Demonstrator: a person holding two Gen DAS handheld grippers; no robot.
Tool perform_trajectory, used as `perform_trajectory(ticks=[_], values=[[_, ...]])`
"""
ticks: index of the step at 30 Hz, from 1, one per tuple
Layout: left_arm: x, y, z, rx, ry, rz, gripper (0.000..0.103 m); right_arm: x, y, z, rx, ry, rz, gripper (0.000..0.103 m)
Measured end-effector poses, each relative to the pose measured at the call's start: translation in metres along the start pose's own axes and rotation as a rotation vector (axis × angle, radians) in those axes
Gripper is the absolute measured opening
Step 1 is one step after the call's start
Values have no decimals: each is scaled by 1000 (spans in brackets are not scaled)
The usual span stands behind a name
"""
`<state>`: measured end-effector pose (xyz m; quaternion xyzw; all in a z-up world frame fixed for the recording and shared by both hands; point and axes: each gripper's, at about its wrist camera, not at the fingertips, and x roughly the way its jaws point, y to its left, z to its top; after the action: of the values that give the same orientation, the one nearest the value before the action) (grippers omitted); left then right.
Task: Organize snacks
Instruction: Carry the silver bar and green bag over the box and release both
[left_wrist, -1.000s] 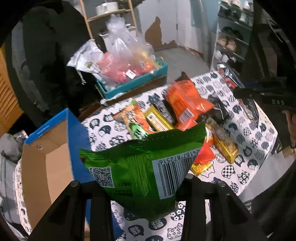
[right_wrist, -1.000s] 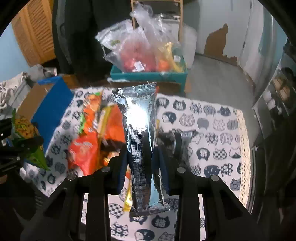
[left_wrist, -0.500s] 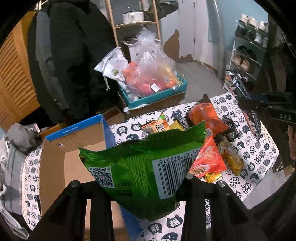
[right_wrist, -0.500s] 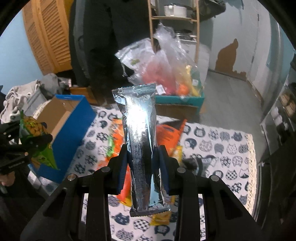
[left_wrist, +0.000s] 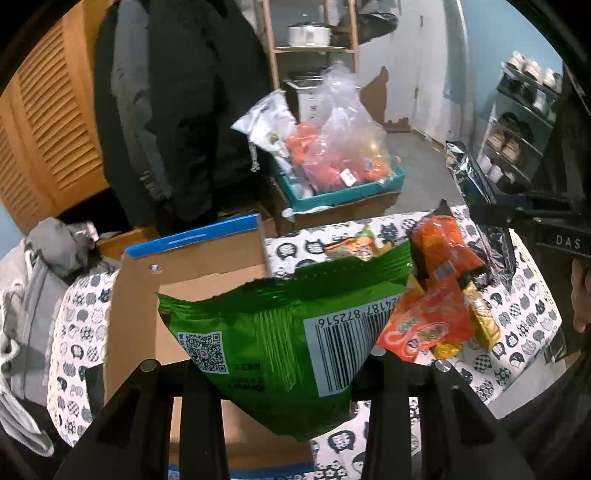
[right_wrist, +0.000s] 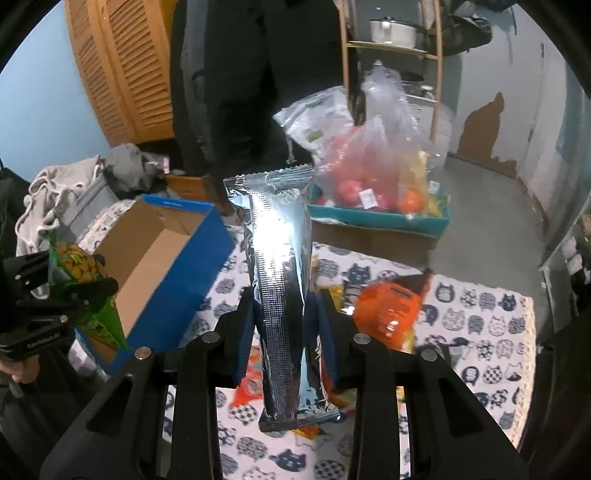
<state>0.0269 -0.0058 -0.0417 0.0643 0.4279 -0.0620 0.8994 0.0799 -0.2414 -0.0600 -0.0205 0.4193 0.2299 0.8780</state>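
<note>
While my left hand-held gripper (left_wrist: 291, 373) stayed clamped on the green snack bag (left_wrist: 280, 332) above the blue cardboard box (left_wrist: 192, 280), my right hand-held gripper (right_wrist: 286, 332) pinched the silver packet (right_wrist: 279, 280) over the tabletop (right_wrist: 480, 332), beyond which loose snacks (right_wrist: 388, 306) lay.

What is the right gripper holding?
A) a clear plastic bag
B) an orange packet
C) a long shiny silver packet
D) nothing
C: in the right wrist view the right gripper is shut on the long silver packet, which stands up between its fingers, while the orange packet lies on the cat-print tablecloth.
</note>
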Motion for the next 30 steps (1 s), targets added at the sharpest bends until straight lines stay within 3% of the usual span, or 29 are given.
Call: perform_trajectory(ticks=[15, 30], values=[[9, 74, -23, -143, 36, 60, 37, 43, 75, 36, -60, 33, 102, 31], [35, 127, -55, -233, 131, 116, 37, 83, 146, 53, -120, 87, 173, 31]])
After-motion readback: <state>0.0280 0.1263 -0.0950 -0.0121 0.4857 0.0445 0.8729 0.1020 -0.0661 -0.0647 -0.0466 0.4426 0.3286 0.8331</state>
